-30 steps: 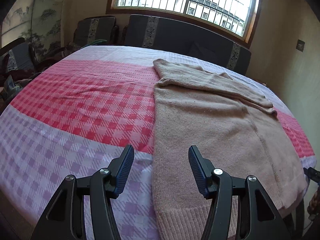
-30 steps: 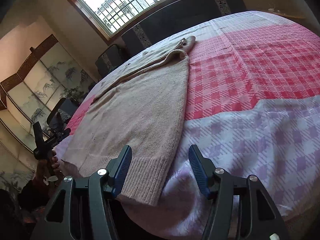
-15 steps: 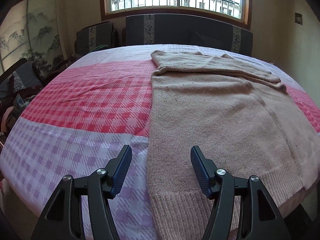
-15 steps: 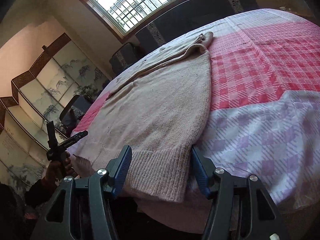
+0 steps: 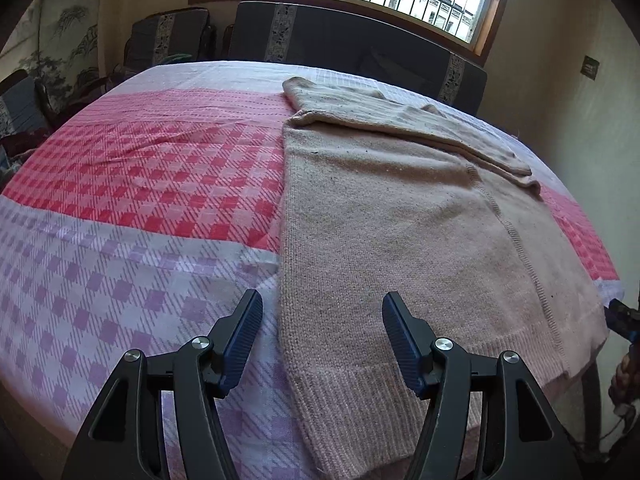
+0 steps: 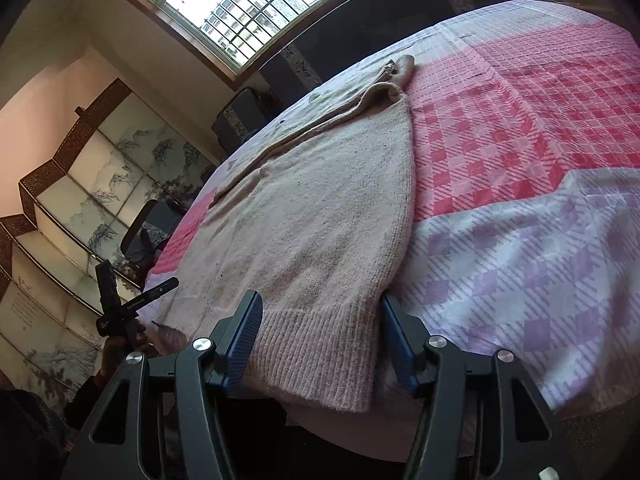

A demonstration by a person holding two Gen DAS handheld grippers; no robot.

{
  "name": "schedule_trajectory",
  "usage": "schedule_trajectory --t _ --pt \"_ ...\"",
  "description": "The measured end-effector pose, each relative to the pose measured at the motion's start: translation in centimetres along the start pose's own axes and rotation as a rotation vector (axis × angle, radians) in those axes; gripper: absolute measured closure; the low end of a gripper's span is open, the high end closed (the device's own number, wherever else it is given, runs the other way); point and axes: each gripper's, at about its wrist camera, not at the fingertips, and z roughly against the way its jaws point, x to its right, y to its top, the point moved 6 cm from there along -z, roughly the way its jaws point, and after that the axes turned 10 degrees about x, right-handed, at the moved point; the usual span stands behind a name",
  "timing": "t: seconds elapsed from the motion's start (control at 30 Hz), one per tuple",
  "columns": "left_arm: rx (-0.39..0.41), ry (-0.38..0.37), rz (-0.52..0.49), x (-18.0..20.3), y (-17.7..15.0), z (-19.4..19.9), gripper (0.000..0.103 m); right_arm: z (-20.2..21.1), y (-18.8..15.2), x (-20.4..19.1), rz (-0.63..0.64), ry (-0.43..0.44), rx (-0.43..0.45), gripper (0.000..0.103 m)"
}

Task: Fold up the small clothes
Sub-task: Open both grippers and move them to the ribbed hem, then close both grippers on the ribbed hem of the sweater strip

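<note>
A pale pink knitted sweater (image 5: 400,220) lies flat on a round table covered with a pink and lilac checked cloth (image 5: 132,184). Its sleeves are already folded across the chest at the far end, and its ribbed hem faces the person holding the tools.

Seen from the left wrist camera, the left gripper (image 5: 322,336) hovers above the near corner of the hem with its jaws wide apart and nothing between them. The sweater's side edge runs straight ahead from between the fingers. Over the last second this view has swung and settled, with the corner staying in the gap, so the tool is lined up but has not descended.

The bigger change is on the other side. A second ago the right gripper (image 6: 320,340) hung short of the table with the hem well ahead of it. Now it has pushed forward, and the ribbed hem corner (image 6: 320,344) sits between its fingers, which are still wide apart. The fabric touches or nearly touches the right-hand pad; I cannot tell which. Nothing is clamped yet.

Far off to the left of the right gripper, the other tool shows in the person's hand at the table rim.

My judgement is that both corners are being bracketed so the hem can be lifted and carried away towards the shoulders. The right side looks ready to close; the left likely needs to drop lower first.
</note>
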Motion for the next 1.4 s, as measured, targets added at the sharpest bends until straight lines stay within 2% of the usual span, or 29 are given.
schedule_trajectory --t 0.13,0.27,0.4,0.47,0.6,0.73,0.9,0.97,1.03,1.07,1.1,1.2,1.4 --pt "-0.06 -0.148 0.143 -1.7 0.7 0.2 0.04 -0.2 0.1 0.1 -0.01 -0.007 0.004 0.043" --pt "-0.136 -0.249 0.201 -2.4 0.9 0.3 0.04 -0.5 0.4 0.0 -0.011 -0.005 -0.001 0.041" --pt "-0.251 -0.387 0.292 -2.5 0.0 1.0 0.04 -0.8 0.7 0.0 -0.029 0.015 -0.029 0.035" --pt "-0.308 -0.465 0.305 -2.1 -0.7 1.6 0.04 -1.0 0.8 -0.1 -0.032 0.023 -0.036 0.035" --pt "-0.361 -0.564 0.306 -0.8 -1.7 2.2 0.038 -1.3 0.8 -0.2 -0.02 0.028 -0.045 0.035" --pt "-0.34 -0.555 0.3 0.5 -1.0 1.8 0.028 -1.2 1.0 0.1 -0.057 0.037 -0.054 0.035" --pt "-0.283 -0.517 0.292 2.2 -0.5 0.7 0.028 -1.0 1.3 0.7 -0.115 0.057 -0.039 0.038" --pt "-0.236 -0.473 0.265 2.4 -0.5 0.8 0.034 -1.0 1.2 0.9 -0.122 0.038 -0.048 0.043" --pt "-0.227 -0.405 0.205 2.7 -1.0 0.7 0.069 -1.1 1.1 1.2 -0.121 0.024 -0.062 0.052" --pt "-0.228 -0.386 0.188 2.9 -1.2 0.6 0.074 -1.2 0.9 1.4 -0.129 0.02 -0.066 0.06" --pt "-0.225 -0.385 0.193 2.9 -1.3 0.7 0.075 -1.2 0.8 1.8 -0.142 0.019 -0.071 0.071" --pt "-0.223 -0.394 0.214 2.7 -1.5 0.7 0.075 -1.2 0.3 2.8 -0.189 0.03 -0.073 0.091" --pt "-0.212 -0.417 0.277 1.8 -1.6 0.6 0.075 -0.9 -0.1 3.0 -0.239 0.112 -0.074 0.091"
